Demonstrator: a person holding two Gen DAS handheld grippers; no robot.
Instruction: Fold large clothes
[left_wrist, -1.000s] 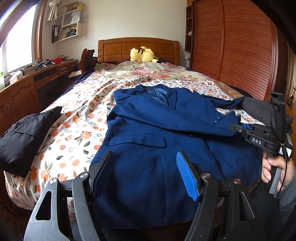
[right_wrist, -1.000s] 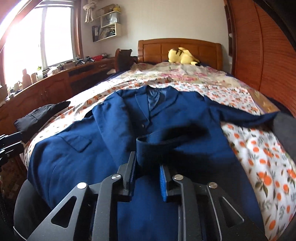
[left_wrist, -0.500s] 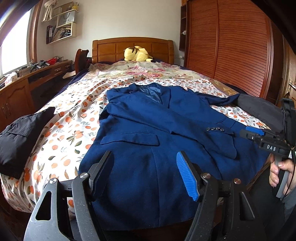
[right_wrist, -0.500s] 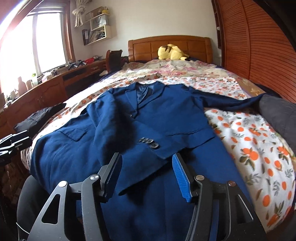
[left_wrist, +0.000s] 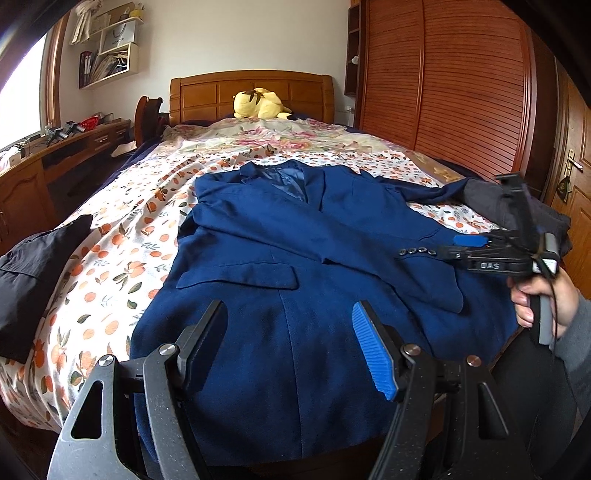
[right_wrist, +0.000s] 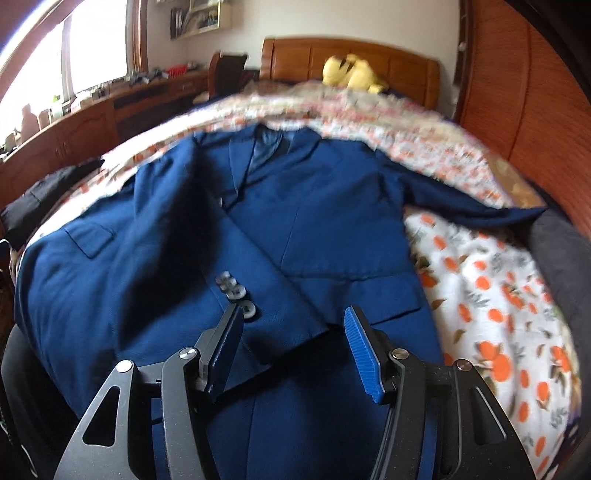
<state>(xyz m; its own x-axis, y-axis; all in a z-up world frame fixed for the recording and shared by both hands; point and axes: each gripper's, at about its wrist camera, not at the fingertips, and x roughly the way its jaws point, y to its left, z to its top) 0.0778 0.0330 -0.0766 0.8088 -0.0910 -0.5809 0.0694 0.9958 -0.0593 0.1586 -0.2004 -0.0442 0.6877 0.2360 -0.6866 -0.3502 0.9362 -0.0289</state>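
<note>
Your left gripper and right gripper both hover with jaws spread wide and empty above the hem of the navy blue wool suit jacket, which lies front-up on the orange-print bedsheet, one sleeve folded across its chest.

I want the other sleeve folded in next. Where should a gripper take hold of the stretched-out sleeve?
Probably near the cuff end of the outstretched sleeve, approached from the bed's right edge; it lies flat, pointing away from the blue jacket, so the right gripper, open, is nearer.
</note>
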